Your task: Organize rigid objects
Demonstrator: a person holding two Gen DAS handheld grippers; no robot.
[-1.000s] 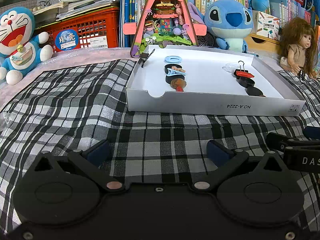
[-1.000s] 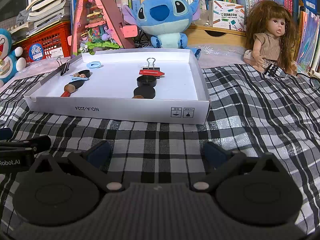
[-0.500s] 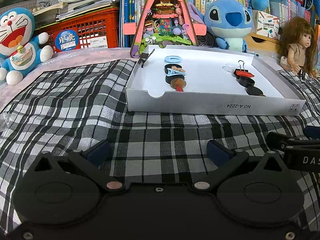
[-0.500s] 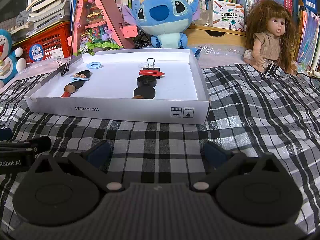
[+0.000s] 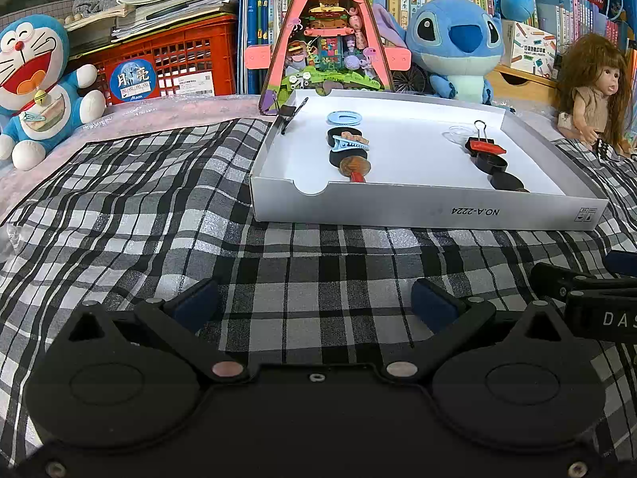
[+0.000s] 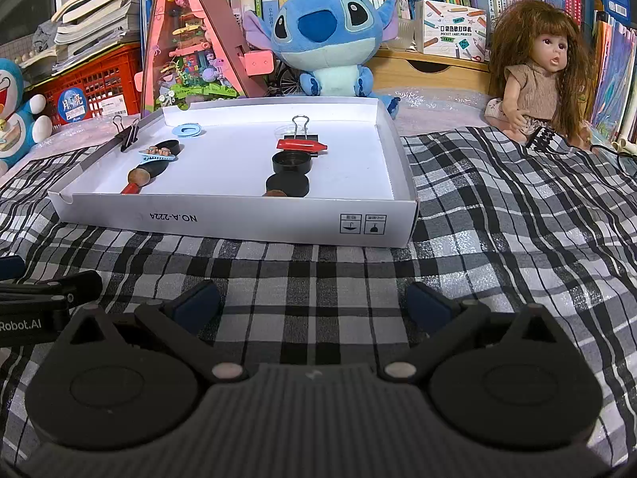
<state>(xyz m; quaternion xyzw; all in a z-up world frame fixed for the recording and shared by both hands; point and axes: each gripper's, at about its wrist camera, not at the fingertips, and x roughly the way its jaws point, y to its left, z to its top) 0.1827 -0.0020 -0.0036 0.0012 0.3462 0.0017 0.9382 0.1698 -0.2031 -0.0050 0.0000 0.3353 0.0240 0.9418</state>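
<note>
A white cardboard tray (image 5: 430,211) (image 6: 239,223) lies on the plaid cloth ahead of both grippers. It holds two rows of small things: a blue hair clip (image 5: 350,142) (image 6: 156,155), black round lids (image 6: 292,162), a red piece (image 5: 483,146) (image 6: 300,145), a binder clip (image 6: 300,123) and a light blue ring (image 5: 344,118) (image 6: 187,130). Another binder clip (image 5: 292,113) (image 6: 126,132) grips the tray's left wall. My left gripper (image 5: 314,304) and right gripper (image 6: 312,304) are open and empty, low over the cloth short of the tray.
Behind the tray stand a pink triangular toy house (image 5: 330,32), a Stitch plush (image 6: 330,36), a doll (image 6: 537,75), a Doraemon plush (image 5: 32,83), a red crate (image 5: 175,67) and books. The other gripper shows at each view's edge (image 5: 589,298) (image 6: 43,298).
</note>
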